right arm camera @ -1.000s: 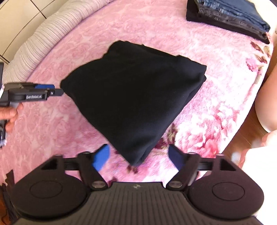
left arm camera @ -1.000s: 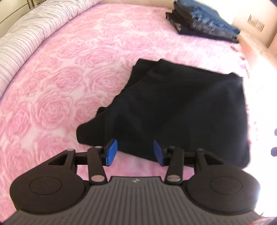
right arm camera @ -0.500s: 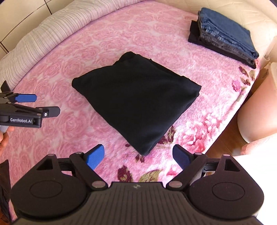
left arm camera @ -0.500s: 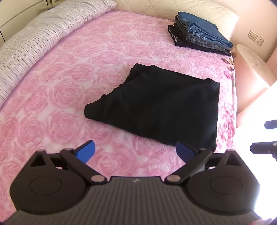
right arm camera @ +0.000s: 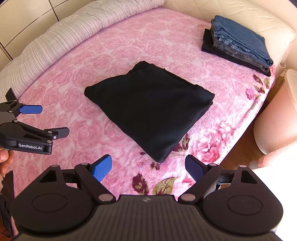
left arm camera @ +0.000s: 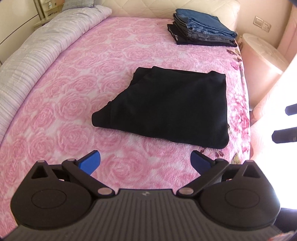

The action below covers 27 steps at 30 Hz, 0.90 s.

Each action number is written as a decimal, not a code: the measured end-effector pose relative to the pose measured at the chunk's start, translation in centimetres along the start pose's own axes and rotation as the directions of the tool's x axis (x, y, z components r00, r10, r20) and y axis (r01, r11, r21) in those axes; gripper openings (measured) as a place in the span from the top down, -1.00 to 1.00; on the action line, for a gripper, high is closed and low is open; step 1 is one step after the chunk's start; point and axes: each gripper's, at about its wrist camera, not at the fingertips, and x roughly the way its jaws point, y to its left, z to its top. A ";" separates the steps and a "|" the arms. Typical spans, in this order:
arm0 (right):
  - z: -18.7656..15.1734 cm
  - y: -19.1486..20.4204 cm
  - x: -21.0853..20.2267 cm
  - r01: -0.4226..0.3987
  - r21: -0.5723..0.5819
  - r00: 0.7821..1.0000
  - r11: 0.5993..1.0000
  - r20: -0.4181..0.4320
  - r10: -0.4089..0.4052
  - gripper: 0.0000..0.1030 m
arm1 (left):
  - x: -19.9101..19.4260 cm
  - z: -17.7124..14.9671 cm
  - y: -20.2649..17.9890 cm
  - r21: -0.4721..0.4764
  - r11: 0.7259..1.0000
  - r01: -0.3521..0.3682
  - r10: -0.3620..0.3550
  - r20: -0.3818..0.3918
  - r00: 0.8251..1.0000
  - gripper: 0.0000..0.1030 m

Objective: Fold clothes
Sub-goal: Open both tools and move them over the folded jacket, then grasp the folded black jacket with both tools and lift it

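Folded black garment (left arm camera: 167,107) is lying on the pink bedspread (left arm camera: 61,103).
Left gripper (left arm camera: 145,161) and right gripper (right arm camera: 148,166) are being held wide, empty, near the garment.

Matt black cloth garment (left arm camera: 167,105), fluffy pink blanket (left arm camera: 78,92), denim stack (right arm camera: 239,42)

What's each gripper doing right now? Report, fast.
Left gripper: open, holding nothing, short of the black folded garment.
Right gripper: open, holding nothing, short of the same garment.

Pink rose-print bed (left arm camera: 104,61) w/ cream padded headboard (right arm camera: 241,13), striped bolster (left arm camera: 37,48) — wood floor (right arm camera: 239,153), strong sunlight.
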 end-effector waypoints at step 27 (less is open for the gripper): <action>0.6 0.4 15.0 -0.059 -0.205 0.993 0.977 -0.115 0.036 -0.61 | 17.0 -1.3 -2.1 0.851 0.526 0.019 -0.042 0.003 0.999 -0.69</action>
